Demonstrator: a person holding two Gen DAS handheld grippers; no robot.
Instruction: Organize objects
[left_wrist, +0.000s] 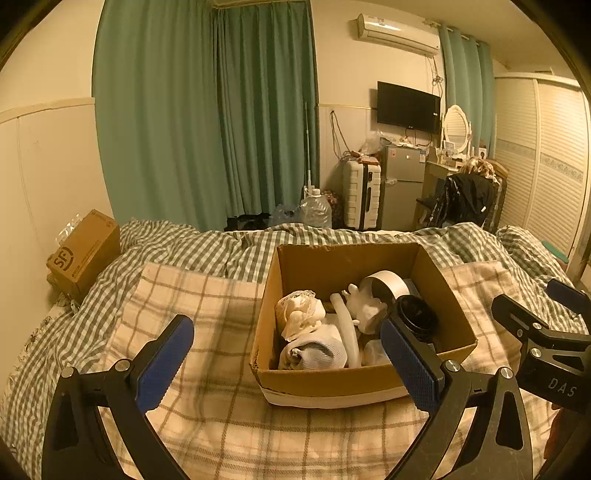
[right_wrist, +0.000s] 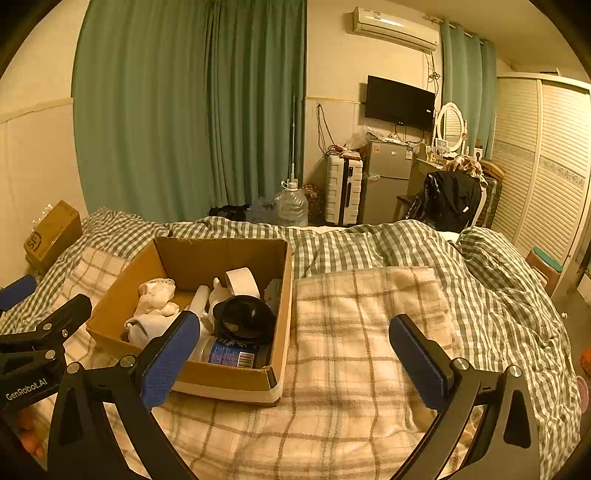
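Note:
An open cardboard box (left_wrist: 314, 262) (right_wrist: 122, 284) sits on a beige plaid towel (left_wrist: 207, 310) (right_wrist: 362, 317) on the bed. It holds crumpled white cloth (left_wrist: 301, 317) (right_wrist: 157, 297), a rolled white sock (left_wrist: 317, 352), a white tape roll (left_wrist: 384, 282) (right_wrist: 242, 282), a black lid (left_wrist: 417, 314) (right_wrist: 245, 317) and a blue-labelled jar (right_wrist: 229, 352). My left gripper (left_wrist: 286, 363) is open and empty, just before the box's near wall. My right gripper (right_wrist: 293, 356) is open and empty, over the box's right corner and the towel. Each gripper shows in the other's view: the right one (left_wrist: 543, 332) and the left one (right_wrist: 40, 321).
A green checked duvet (left_wrist: 207, 243) (right_wrist: 369, 243) covers the bed. A closed SF carton (left_wrist: 83, 253) (right_wrist: 51, 232) stands by the left wall. Beyond the bed are a water jug (left_wrist: 316, 210), suitcase (left_wrist: 362, 195), fridge (left_wrist: 402, 184), chair with black clothes (right_wrist: 450, 199) and wardrobe (right_wrist: 543, 166).

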